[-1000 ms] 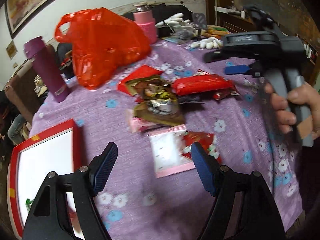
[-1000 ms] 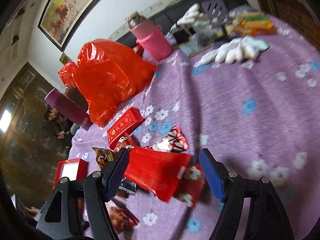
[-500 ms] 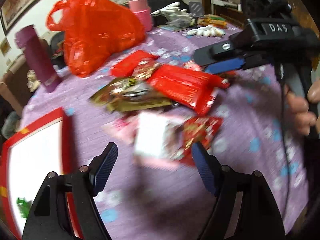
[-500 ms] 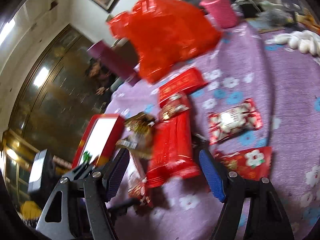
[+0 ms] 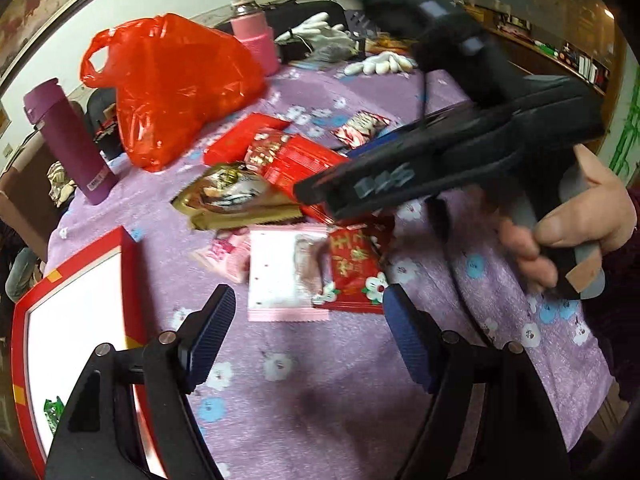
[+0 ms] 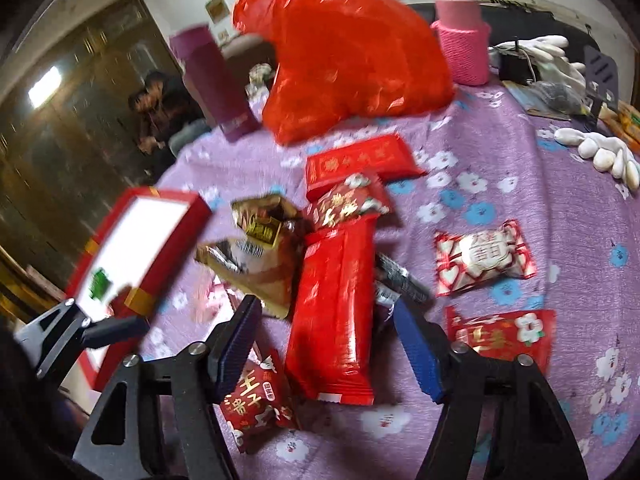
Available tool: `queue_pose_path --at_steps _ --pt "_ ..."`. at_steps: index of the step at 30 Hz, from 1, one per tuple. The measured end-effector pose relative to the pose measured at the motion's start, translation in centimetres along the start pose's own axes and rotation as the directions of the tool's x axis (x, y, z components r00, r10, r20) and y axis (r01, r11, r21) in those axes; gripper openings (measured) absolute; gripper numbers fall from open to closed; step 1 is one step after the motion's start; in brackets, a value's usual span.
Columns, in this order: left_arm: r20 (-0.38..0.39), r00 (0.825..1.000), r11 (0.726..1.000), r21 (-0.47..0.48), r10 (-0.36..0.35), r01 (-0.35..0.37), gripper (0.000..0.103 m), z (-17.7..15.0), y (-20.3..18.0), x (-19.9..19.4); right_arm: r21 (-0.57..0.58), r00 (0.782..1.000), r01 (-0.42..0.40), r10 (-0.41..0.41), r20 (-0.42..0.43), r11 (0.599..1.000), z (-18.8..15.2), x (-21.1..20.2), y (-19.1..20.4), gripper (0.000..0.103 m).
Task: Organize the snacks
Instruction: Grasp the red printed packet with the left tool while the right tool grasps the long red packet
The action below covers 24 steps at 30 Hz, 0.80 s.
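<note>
Lying: long red pack (image 6: 336, 312) on the purple cloth (image 6: 540, 208), in the middle of the snack pile, its long axis running from the right gripper (image 6: 326, 346) away toward the far snacks.
Relation: the pack's near end sits between the right gripper's spread fingers; long axis roughly in line with the gripper's reach, so the fingers (image 6: 416, 354) flank its two long sides.
Nearer hand: right, by judgement; in the left view the right gripper's body (image 5: 460, 160) hangs over the pile while the left gripper (image 5: 308, 334) is short of it.
Right gripper: apart, holding nothing; whether the pads touch the pack cannot be told.
Left gripper: apart, empty, above the cloth just short of the pink-white sachet (image 5: 280, 276).
Neighbours, left of pack: gold-brown bag (image 6: 256, 264), touching or overlapping it; blur hides the edge.
Neighbours, far end: small red packet (image 6: 348, 204) and flat red box (image 6: 360, 162) beyond.
Neighbours, right: heart-print sweet (image 6: 484, 258) and red flower packet (image 6: 504, 334), both apart from the pack; a dark wrapper (image 6: 400, 280) lies just beside it.
Neighbours, near: red packet (image 6: 260, 400) under the right gripper's left finger.
Destination, judged: red tray (image 6: 132, 248), white inside, to the left of the pile, nearly bare in the parts shown.
Background: red bag (image 6: 348, 56), purple flask (image 6: 212, 84), pink flask (image 6: 460, 40), white gloves (image 6: 600, 152).
Next move, judged: closing across the pack's short width, then carrying it leftward.
</note>
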<state>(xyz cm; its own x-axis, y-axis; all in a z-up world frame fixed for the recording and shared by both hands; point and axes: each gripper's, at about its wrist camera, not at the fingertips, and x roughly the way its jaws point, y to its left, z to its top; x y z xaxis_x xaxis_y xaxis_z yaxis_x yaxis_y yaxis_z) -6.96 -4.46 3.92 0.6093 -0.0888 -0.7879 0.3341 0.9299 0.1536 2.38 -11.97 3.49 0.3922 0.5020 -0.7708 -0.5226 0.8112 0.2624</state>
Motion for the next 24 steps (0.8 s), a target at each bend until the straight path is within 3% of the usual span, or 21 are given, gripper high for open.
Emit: queue_pose_path --at_steps 2,7,9,13,18,19,21,24 --pt "-0.008 1.000 1.000 -0.007 -0.008 0.008 0.077 -0.1 0.0 0.2 -0.017 0.999 0.027 -0.027 -0.036 1.000 -0.3 1.2 0.1 0.045" --pt "-0.022 0.998 0.997 -0.054 -0.057 0.056 0.077 -0.2 0.5 0.2 -0.089 0.997 0.078 -0.079 -0.005 0.993 -0.5 1.4 0.8 0.046" --pt "-0.020 0.996 0.994 -0.071 -0.082 0.081 0.077 0.2 0.5 0.3 -0.058 0.996 0.082 -0.083 -0.015 0.995 -0.4 1.1 0.0 0.038" --pt "-0.029 0.993 0.992 -0.058 -0.110 0.109 0.077 1.1 -0.4 1.0 0.114 0.997 -0.051 0.057 -0.050 0.992 -0.2 0.5 -3.2 0.028" --pt "-0.042 0.989 0.989 -0.052 -0.139 0.137 0.076 2.2 -1.6 2.5 0.262 0.979 -0.171 0.193 -0.059 0.950 -0.3 0.3 -6.3 0.023" --pt "-0.051 0.989 0.990 -0.049 -0.137 0.135 0.074 2.3 -1.8 2.9 0.284 0.975 -0.190 0.214 -0.055 0.940 -0.4 0.2 -6.8 0.023" --pt "-0.077 0.985 0.988 -0.044 -0.152 0.149 0.050 2.4 -2.2 3.7 0.333 0.966 -0.229 0.256 -0.039 0.915 -0.4 0.0 -8.0 0.022" --pt "-0.081 0.983 0.986 -0.023 -0.167 0.165 0.036 2.2 -2.9 4.4 0.368 0.960 -0.249 0.279 -0.030 0.896 -0.6 -0.1 -8.8 0.022"
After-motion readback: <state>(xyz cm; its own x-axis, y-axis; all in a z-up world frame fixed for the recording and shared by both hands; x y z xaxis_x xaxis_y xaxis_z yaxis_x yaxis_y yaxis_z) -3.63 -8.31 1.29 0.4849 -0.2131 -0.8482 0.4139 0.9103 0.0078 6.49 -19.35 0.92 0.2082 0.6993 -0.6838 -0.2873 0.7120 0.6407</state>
